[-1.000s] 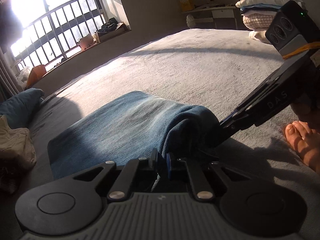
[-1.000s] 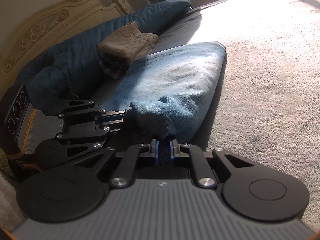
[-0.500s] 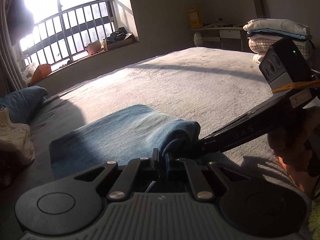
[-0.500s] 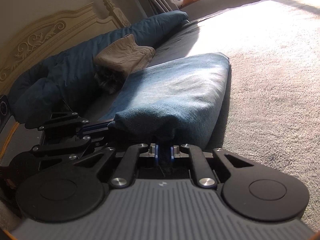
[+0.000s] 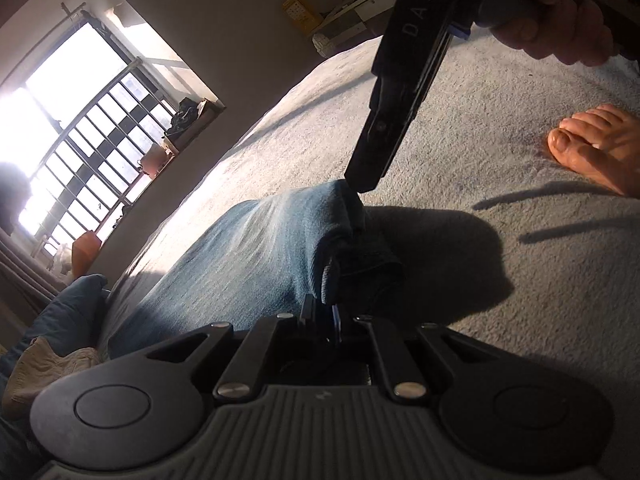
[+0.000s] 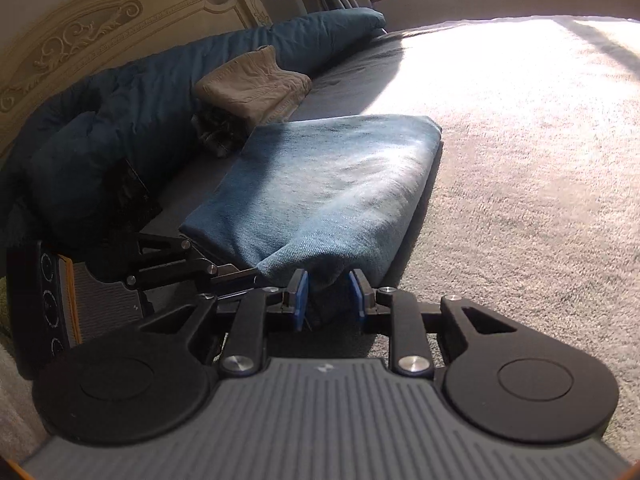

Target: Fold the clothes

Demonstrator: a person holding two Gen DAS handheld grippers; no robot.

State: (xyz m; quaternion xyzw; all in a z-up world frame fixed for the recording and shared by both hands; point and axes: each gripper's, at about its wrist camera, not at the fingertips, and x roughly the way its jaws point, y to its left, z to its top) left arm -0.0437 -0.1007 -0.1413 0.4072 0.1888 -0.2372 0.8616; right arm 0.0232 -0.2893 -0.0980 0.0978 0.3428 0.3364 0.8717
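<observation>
Folded blue jeans (image 5: 248, 256) lie on the grey bed cover (image 5: 500, 120). My left gripper (image 5: 322, 312) is shut on the near corner of their thick fold. In the right wrist view it reaches in from the left as the left gripper (image 6: 240, 274), pinching the denim edge. My right gripper (image 6: 328, 296) is at the other near corner of the jeans (image 6: 340, 184). Its jaws are opening, and the denim fold hangs loosely between the blue pads (image 6: 301, 300). In the left wrist view the right gripper (image 5: 358, 186) slants down, its tip at the jeans.
A dark blue duvet (image 6: 160, 92) and folded beige trousers (image 6: 256, 84) lie by the carved headboard (image 6: 92, 36). A barred window (image 5: 80, 120) is beyond the bed. A bare foot (image 5: 596, 144) rests on the cover and a hand (image 5: 560, 20) holds the right gripper.
The right gripper's jaws have parted from a shut grip on the denim and it has lifted. The left gripper has rolled and sunk, still pinching the jeans' corner.
</observation>
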